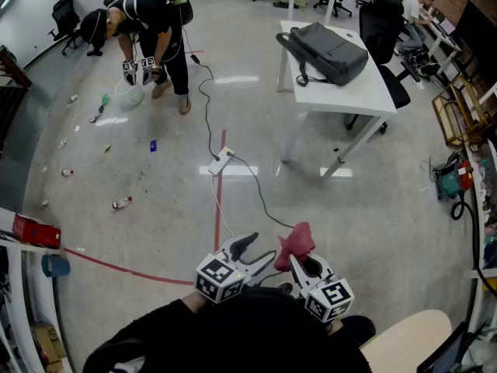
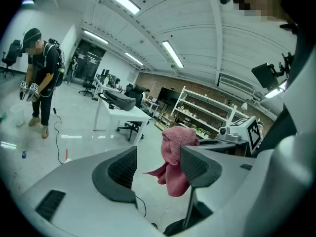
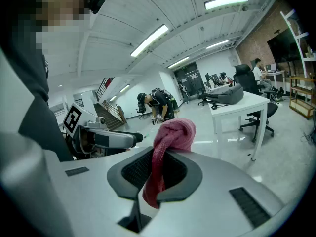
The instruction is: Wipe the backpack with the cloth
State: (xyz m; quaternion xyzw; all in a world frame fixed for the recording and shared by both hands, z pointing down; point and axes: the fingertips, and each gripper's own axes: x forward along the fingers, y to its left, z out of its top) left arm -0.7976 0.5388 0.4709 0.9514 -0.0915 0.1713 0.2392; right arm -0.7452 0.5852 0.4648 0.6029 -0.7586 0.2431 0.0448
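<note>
My right hand-held gripper (image 3: 160,171) pinches one pink, nubby terry cloth (image 3: 173,135). The cloth is bunched into a knot above the ribbed black pads (image 3: 137,171), and a tail hangs below. My left hand-held gripper (image 2: 157,164) stands spread wide, gripping nothing. Each of the two carries a cube (image 1: 220,277) of black-and-white square markers. One dark grey, soft, flat backpack (image 1: 330,51) lies well apart on a white rectangular worktop (image 1: 369,92), with a strap (image 1: 299,72) looping over its edge. The floor (image 1: 155,208) is glossy grey.

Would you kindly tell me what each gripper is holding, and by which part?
The right gripper pinches the crumpled pink cloth at a bunched fold; the left gripper is open and empty.
</note>
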